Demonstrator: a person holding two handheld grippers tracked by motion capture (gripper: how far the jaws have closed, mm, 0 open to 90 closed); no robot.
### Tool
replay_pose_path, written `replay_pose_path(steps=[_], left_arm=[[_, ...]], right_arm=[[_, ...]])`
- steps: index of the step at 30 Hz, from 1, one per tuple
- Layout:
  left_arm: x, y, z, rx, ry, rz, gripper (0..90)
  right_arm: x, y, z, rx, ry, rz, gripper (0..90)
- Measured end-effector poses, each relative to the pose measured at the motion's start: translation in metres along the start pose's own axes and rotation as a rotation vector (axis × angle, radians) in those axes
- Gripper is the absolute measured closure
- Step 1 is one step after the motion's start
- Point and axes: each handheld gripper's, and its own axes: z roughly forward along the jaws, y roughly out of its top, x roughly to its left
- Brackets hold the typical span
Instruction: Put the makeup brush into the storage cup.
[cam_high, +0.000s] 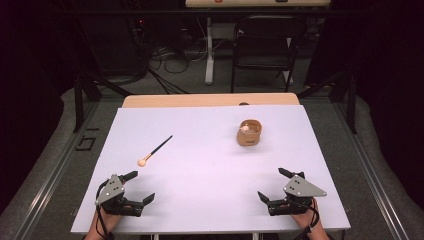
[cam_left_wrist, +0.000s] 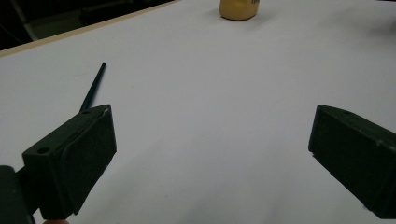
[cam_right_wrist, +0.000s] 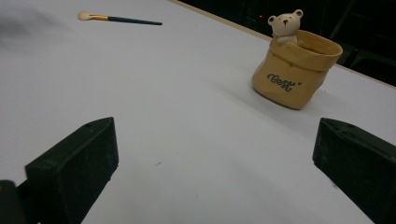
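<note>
Left of centre in the high view lies a makeup brush (cam_high: 154, 151), light and thin; its dark handle looks the surest hold. Upper right stands a bear pot (cam_high: 249, 132), probably ceramic and fragile. Left gripper (cam_high: 134, 191) and right gripper (cam_high: 272, 186) rest wide open, holding nothing, near the white sheet's (cam_high: 210, 165) lower edge, with bare room between.

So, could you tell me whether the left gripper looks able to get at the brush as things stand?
Probably yes: the left gripper is open, and bare white table lies between it and the brush. The pot stands well off to the right.
</note>
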Motion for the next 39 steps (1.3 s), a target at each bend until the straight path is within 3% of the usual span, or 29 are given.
replay_pose_path(steps=[10, 16, 21, 32, 39], left_arm=[[0.001, 0.001, 0.003, 0.038, 0.026, 0.006, 1.6], [0.004, 0.003, 0.008, 0.056, 0.024, -0.011, 2.9], [0.011, 0.007, 0.014, 0.115, 0.035, -0.048, 2.3], [0.033, 0.025, 0.025, 0.237, 0.085, -0.043, 1.7], [0.044, 0.036, 0.033, 0.302, 0.082, -0.057, 0.3]], right_arm=[[0.001, 0.000, 0.000, -0.004, -0.008, -0.005, 0.0], [0.001, 0.000, 0.000, -0.003, -0.005, -0.010, 0.0], [-0.002, -0.001, -0.001, -0.003, -0.012, 0.002, 0.0], [-0.001, -0.001, -0.002, -0.003, -0.017, 0.003, 0.0], [-0.002, -0.001, -0.003, -0.005, -0.020, 0.005, 0.0]])
